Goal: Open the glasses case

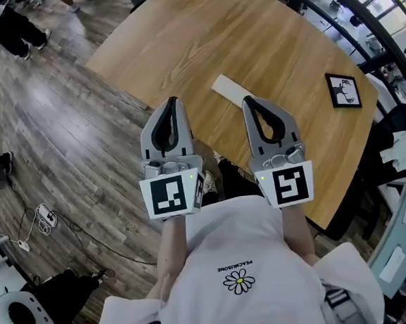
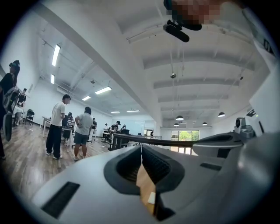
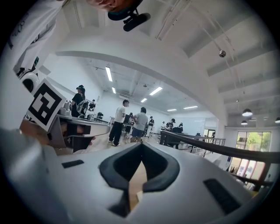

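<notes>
We hold both grippers level and side by side over the near edge of the wooden table (image 1: 199,38), marker cubes facing up at us. Left gripper (image 1: 172,101): jaws pressed together, pads meeting at the tips, nothing btwn them. In its own view the dark pads close to a thin seam w/ only a sliver of table showing below. Right gripper (image 1: 248,101): same, jaws closed tip to tip and empty, w/ wood seen thru the small gap behind the pads.

Glasses case (image 1: 230,90): a pale flat oblong lying on the table just ahead of the tips, angled, nearer the right gripper than the left. In the head view the right tip overlaps the case's near end. We can't tell if it touches, and neither gripper grips it.

Farther right on the table lies a small black-framed picture (image 1: 343,90), well apart from the case. Several people (image 2: 57,127) stand in the room beyond.
</notes>
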Demonstrator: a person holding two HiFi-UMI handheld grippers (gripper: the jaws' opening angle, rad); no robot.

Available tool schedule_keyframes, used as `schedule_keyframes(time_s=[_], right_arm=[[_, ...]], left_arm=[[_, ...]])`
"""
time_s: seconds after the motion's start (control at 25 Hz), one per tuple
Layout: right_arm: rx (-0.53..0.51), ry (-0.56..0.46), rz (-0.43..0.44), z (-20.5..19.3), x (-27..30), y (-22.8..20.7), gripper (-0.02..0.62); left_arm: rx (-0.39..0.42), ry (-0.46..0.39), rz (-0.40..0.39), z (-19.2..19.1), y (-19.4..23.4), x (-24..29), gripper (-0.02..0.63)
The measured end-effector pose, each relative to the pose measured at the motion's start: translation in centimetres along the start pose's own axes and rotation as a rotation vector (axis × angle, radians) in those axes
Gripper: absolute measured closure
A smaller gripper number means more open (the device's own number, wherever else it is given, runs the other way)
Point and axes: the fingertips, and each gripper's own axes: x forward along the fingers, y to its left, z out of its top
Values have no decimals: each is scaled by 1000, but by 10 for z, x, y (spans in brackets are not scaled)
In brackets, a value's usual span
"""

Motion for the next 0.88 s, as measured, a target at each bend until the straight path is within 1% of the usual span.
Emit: schedule_keyframes(time_s=[0.24,0.36,0.44,0.56,0.6,0.64,0.72,0.76,0.88], right_arm=[[18,-4,6,-6,9,-7,588],[18,-8,6,-8,11,-13,588],[21,-13,6,-7,12,-19,588],[33,-16,12,-9,13,-28,588],[36,-10,25,-12,15,-30,588],[39,0,45,-15,16,-31,588],[42,25,85,-24,20,-33,559],[40,35,92,-29,21,-36,556],[28,71,84,-42,21,-46,539]], left_arm=[[28,38,-27,-10,-4,12,588],[34,40,-33,-11,-7,19,588],[38,35,-50,-10,-11,25,586],[28,50,-96,-16,-20,37,517],[25,67,-108,-21,-22,42,508],[26,91,-123,-29,-23,49,506],[34,161,-170,-49,-27,63,499],[38,206,-198,-63,-29,70,488],[24,375,-271,-115,-35,88,485]])
